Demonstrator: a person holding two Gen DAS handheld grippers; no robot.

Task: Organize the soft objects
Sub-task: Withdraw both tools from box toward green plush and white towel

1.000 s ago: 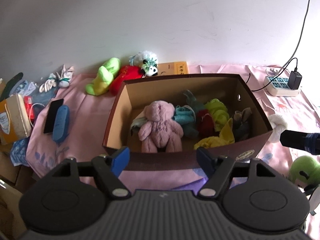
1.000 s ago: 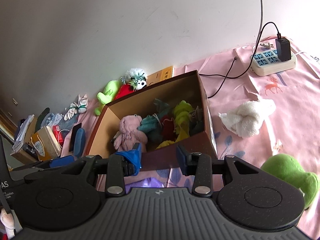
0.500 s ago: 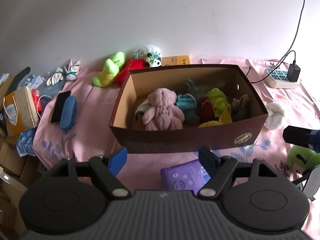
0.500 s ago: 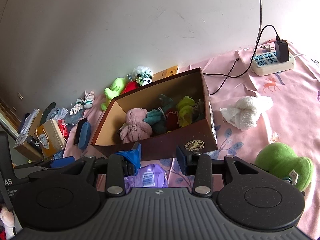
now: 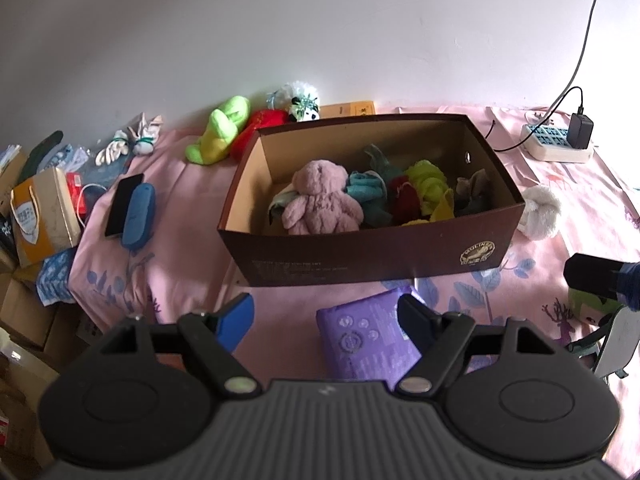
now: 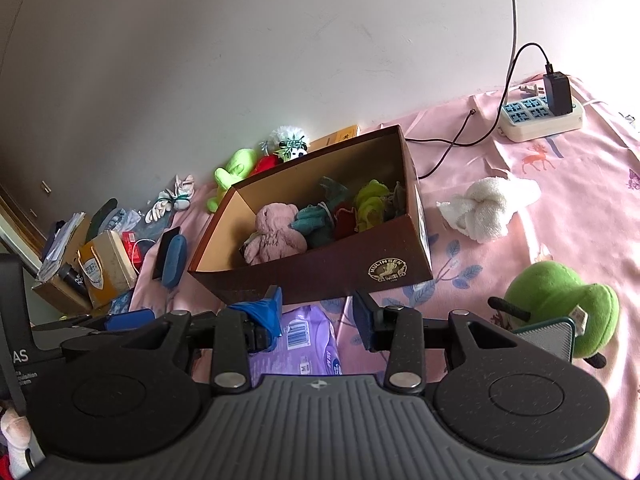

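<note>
1. Round gold emblem on the brown box [image 6: 388, 271]; its arc of letters reads "MULINSEN"; the print line along the box's front is too small to make out
2. White letters "AS" on the black device [image 6: 18, 357] at the left edge; the word is cut off

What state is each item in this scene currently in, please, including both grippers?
brown box: open, partly filled with soft items
pink teddy bear: lying inside the box
white towel: knotted, on the sheet outside the box
purple packet: lying flat before the box
charger: plugged into the power strip
left gripper: open, empty
right gripper: open, empty
</note>
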